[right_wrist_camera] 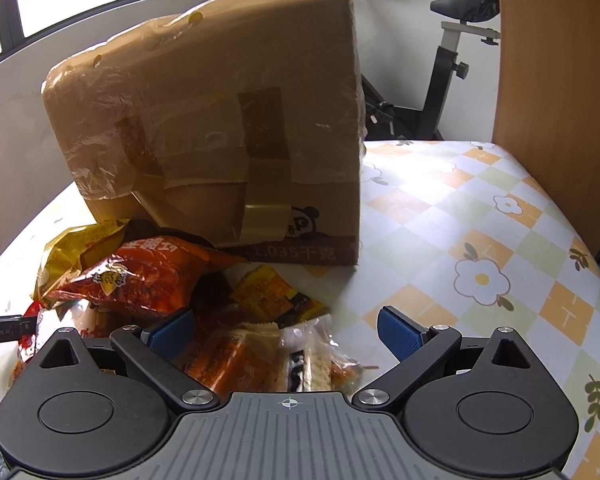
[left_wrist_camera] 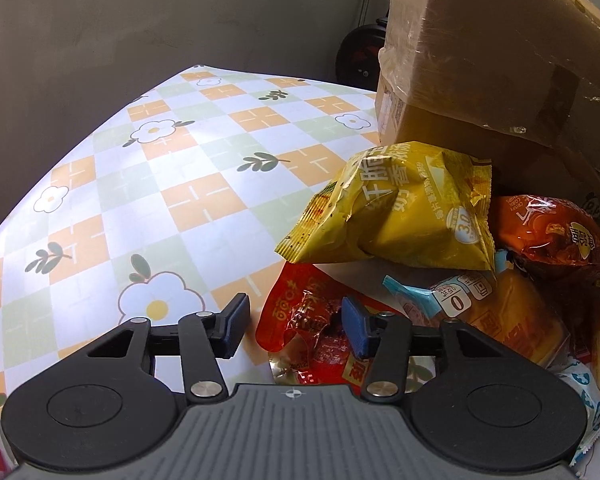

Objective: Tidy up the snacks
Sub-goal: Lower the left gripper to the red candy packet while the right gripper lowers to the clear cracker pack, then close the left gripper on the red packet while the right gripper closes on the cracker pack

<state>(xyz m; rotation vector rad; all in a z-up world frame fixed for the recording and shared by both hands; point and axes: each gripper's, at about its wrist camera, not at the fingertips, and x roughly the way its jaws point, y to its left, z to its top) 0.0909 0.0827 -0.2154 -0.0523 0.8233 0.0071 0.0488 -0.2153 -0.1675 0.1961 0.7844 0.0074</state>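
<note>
while the left gripper (left_wrist_camera: pixel 292 330) is pointing steeply down at the near edge of the snack heap, a red snack packet (left_wrist_camera: pixel 300 320) is lying between its two fingers, with the blue-padded finger (left_wrist_camera: pixel 356 330) sitting over the packet's crinkled right part and the black finger (left_wrist_camera: pixel 230 330) standing clear of it on the tablecloth (left_wrist_camera: pixel 180 184). its jaws are standing partly apart, and no pad is visibly pressing on the foil. just behind the red packet, a puffy yellow chip bag (left_wrist_camera: pixel 396 216) is resting on top of the heap, an orange chip bag (left_wrist_camera: pixel 556 236) is leaning beside it to the right, and a clear-wrapped bread pack (left_wrist_camera: pixel 500 312) is lying under them.

the right gripper (right_wrist_camera: pixel 288 334) is angling downward over the other side of the heap, its blue-padded fingers (right_wrist_camera: pixel 400 338) spread wide and holding nothing. below the gap, a small orange-and-white wrapped bar (right_wrist_camera: pixel 236 354) and a yellow sachet (right_wrist_camera: pixel 272 292) are lying flat, and the orange chip bag (right_wrist_camera: pixel 140 276) is bulging to the left.

a taped cardboard box (right_wrist_camera: pixel 220 120), wrinkled with glossy clear tape, is standing upright at the back of the heap. the tablecloth is showing a smooth check of orange, green and white squares with flowers. an exercise bike (right_wrist_camera: pixel 452 52) is standing beyond the table.
</note>
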